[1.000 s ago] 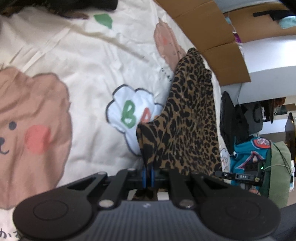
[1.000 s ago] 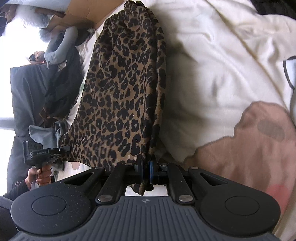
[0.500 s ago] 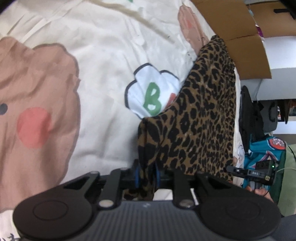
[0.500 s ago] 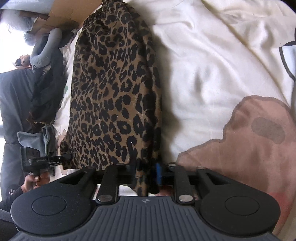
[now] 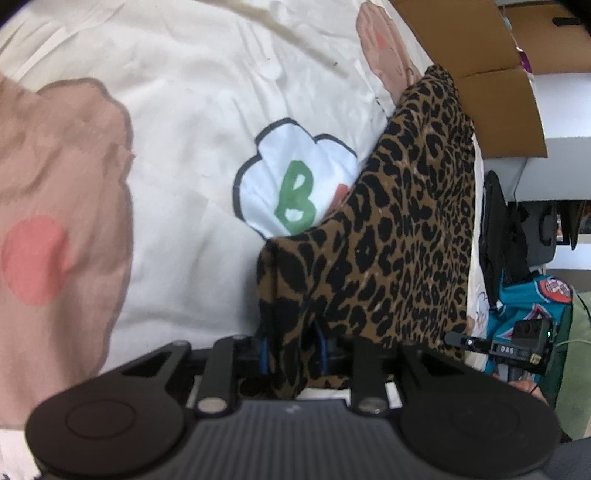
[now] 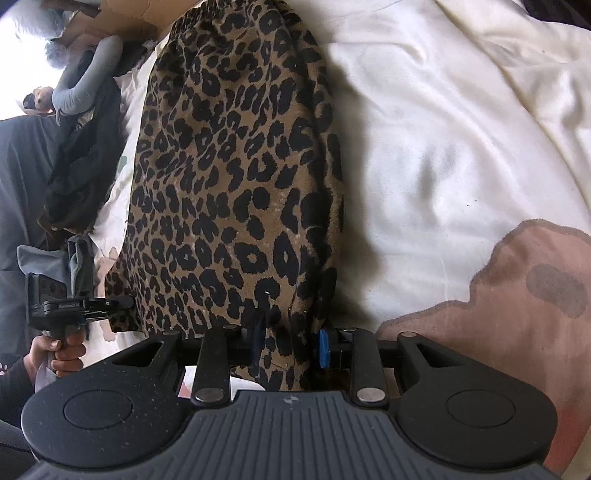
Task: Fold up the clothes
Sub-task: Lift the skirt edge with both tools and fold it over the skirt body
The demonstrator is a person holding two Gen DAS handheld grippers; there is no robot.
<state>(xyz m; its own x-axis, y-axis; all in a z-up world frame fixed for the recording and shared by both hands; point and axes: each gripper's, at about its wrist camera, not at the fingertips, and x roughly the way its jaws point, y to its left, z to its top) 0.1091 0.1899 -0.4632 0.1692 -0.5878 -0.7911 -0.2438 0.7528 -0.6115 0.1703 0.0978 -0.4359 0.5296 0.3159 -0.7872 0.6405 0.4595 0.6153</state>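
The leopard-print garment (image 5: pixel 399 236) lay stretched out long on the cream bedspread (image 5: pixel 192 122), and both grippers were down at its near end. In the left wrist view, the left gripper (image 5: pixel 291 350) had its blue-padded fingers (image 5: pixel 263 352) parted with a bunched corner of the leopard cloth running down between them. The jaws were opening, and whether the pads were touching the fabric could not be told from here. The garment's near left corner stood folded up in a soft ridge just ahead of the fingers, overlapping the edge of the white cloud print with the green letter B (image 5: pixel 295 201).

Over in the right wrist view, the right gripper (image 6: pixel 291 345) was also opening. One blue pad (image 6: pixel 324 347) stood clear of the cloth on the right side, and the garment's near edge hung loose in the gap between the fingers. The fabric ran away from it toward the cardboard box (image 6: pixel 122 18) at the far end. Off to the left of that view, a hand (image 6: pixel 62 350) gripped the handle of the other gripper. Dark clothing (image 6: pixel 81 158) was heaped beside the bed.
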